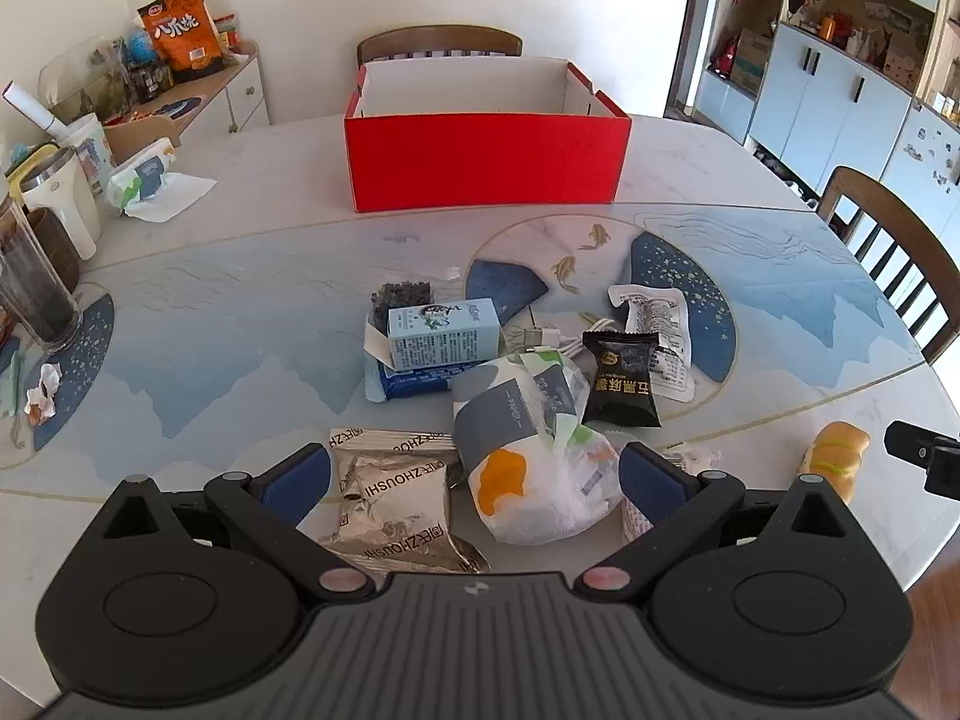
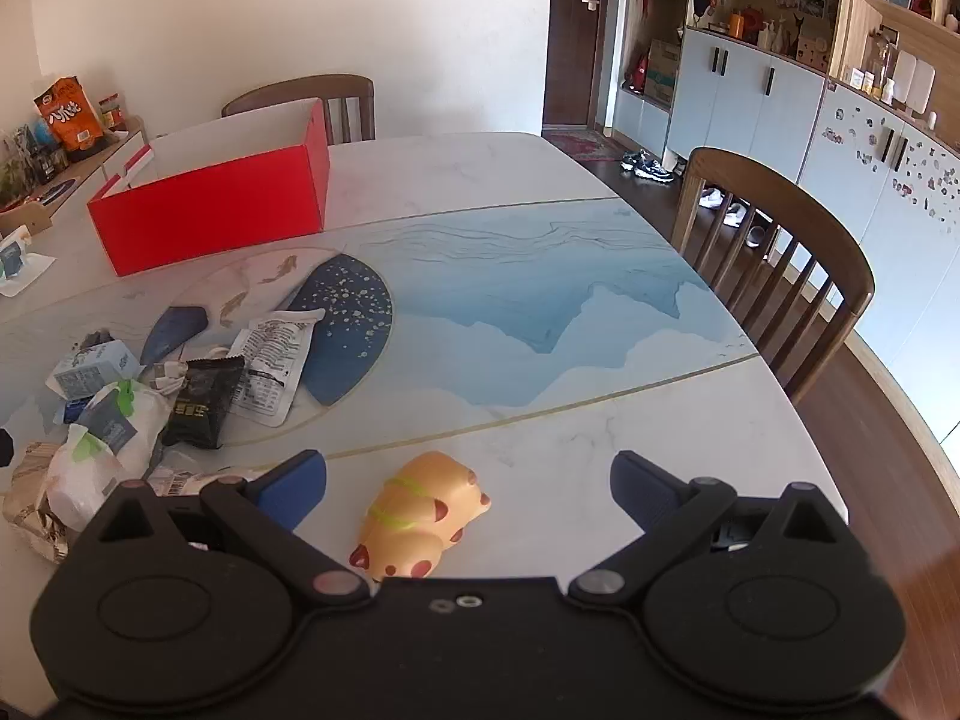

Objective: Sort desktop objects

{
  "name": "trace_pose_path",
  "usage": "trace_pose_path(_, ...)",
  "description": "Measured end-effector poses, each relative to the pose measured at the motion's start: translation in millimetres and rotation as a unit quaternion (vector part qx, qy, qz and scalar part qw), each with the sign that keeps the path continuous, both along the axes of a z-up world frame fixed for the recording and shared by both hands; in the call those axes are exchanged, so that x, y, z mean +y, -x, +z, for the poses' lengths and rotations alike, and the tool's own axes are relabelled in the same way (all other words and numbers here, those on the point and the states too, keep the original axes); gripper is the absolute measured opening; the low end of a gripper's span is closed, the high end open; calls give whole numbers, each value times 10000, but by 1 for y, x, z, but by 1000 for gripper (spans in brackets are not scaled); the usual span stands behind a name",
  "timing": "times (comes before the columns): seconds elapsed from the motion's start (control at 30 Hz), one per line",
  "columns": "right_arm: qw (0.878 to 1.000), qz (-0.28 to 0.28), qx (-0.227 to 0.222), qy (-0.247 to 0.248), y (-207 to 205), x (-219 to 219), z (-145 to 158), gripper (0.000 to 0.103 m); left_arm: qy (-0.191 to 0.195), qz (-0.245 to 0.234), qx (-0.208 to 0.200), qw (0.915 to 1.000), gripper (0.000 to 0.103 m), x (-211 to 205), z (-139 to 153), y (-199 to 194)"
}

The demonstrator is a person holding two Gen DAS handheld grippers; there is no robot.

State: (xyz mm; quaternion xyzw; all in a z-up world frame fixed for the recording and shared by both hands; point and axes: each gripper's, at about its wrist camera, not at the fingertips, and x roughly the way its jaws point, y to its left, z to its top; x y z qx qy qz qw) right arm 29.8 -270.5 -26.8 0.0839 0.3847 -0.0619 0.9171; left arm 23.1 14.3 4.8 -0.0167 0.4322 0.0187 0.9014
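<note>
From the left wrist view, the left claw hangs released above the near edge of the table, its blue fingers spread wide and holding nothing. Between them lies part of a heap: a white plastic-wrapped packet with an orange patch, and silver foil sachets just to its left. Behind these sit a pale blue carton resting on a blue packet, a black snack pouch, a white printed sachet and a white cable. A red box, open at the top, stands well beyond the heap near the far edge. A tan toy lies apart at the right, near the black tip of the other tool.

From the right wrist view, the right claw is also released, fingers wide apart. The tan toy, spotted with red and banded in green, lies on the table between them, nearer the left finger, touching neither. The heap sits to the left, the red box far behind it.
</note>
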Motion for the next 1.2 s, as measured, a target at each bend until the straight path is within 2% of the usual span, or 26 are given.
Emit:
trace_pose_path(0.37,9999,-24,103,-71,-8,0,-7,101,248,-86,85,9996,103,2,-5,-5)
trace_pose_path(0.53,9998,-17,164,-92,-13,0,-12,101,409,-25,-7,9992,103,11,-9,-10)
trace_pose_path(0.83,9995,-61,297,-98,-22,1,-25,101,-207,-228,-135,9994,103,7,-34,-7)
trace_pose_path(1.0,9993,-127,342,-104,-25,-1,-28,101,-3,9,-96,10000,103,28,-38,-7)
trace_pose_path(1.2,9987,-177,460,-97,-28,-2,-35,100,-72,159,-8,9998,102,47,-45,-13)
